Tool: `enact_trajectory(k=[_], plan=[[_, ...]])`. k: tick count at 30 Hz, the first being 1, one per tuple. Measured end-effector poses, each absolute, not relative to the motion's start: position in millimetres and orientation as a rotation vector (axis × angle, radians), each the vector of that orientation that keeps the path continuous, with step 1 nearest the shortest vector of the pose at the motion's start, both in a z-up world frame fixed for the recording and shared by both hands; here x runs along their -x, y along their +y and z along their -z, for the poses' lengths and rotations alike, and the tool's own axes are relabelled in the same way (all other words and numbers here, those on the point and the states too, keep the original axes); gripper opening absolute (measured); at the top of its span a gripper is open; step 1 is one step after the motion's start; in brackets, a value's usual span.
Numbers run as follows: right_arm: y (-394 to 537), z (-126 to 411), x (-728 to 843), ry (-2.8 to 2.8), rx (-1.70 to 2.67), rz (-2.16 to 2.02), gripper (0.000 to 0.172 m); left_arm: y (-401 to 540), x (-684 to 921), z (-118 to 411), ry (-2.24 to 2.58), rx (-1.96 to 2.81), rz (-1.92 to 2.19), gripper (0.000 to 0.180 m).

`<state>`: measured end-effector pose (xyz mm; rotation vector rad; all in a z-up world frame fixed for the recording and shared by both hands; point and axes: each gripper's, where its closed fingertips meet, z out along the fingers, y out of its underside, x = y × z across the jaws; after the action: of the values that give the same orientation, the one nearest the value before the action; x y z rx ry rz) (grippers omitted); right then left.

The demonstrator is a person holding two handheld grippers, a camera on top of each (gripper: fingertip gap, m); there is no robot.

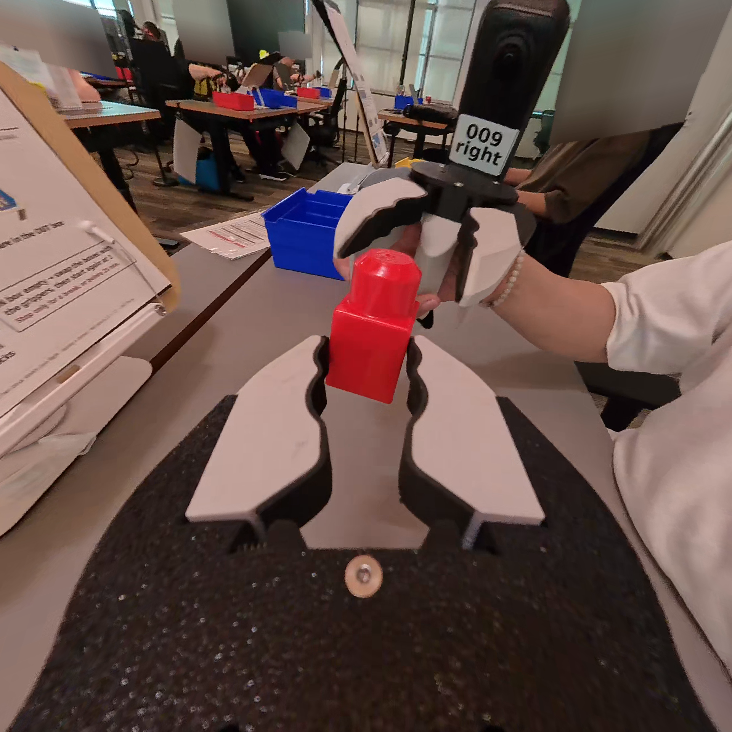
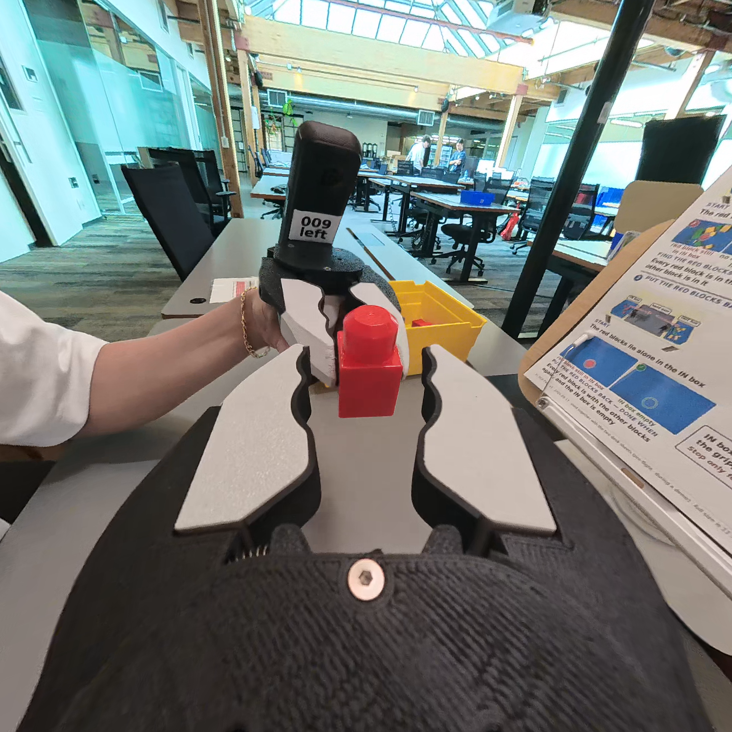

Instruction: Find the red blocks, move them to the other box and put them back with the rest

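Left wrist view
Block: the red block (image 1: 370, 348) is glossy plastic, a square body topped by one faceted round stud, tilted slightly, held above the grey table (image 1: 237, 317).
My left gripper (image 1: 368, 358): clamped on the block's body, both dark wavy pads pressed to its sides.
My right gripper (image 1: 400, 253): faces me just beyond the stud, its fingers spread.
Blue box (image 1: 305, 233): behind on the table.
Writing: a white label on the right gripper's handle and a printed instruction sheet (image 1: 59, 245) at left.

Right wrist view
Block: square-on, stud up, in front of the yellow box (image 2: 443, 328), which holds another red piece.
My right gripper (image 2: 366, 370): apart, gaps between both pads and the block.
Writing: a labelled left handle, an illustrated sheet at right.
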<state>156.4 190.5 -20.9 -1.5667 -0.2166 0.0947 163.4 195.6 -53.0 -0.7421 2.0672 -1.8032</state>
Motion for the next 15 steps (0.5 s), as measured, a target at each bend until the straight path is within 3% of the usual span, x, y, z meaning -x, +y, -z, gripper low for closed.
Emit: enact_trajectory(k=[3, 6, 12, 15], plan=[[192, 29, -153, -0.218, 1.582, -0.126, 0.052, 186, -160, 54, 2.080, 0.702, 1.832, 0.037], [191, 33, -148, -0.243, 1.583, -0.159, 0.037, 180, -158, 53, 2.081, 0.671, 1.834, 0.037], [183, 28, -159, -0.165, 1.577, -0.188, 0.035, 176, -163, 46, 1.976, 0.687, 1.839, 0.039], [158, 16, -192, -0.036, 1.581, -0.066, 0.035, 180, -168, 48, 1.947, 0.728, 1.733, 0.059]])
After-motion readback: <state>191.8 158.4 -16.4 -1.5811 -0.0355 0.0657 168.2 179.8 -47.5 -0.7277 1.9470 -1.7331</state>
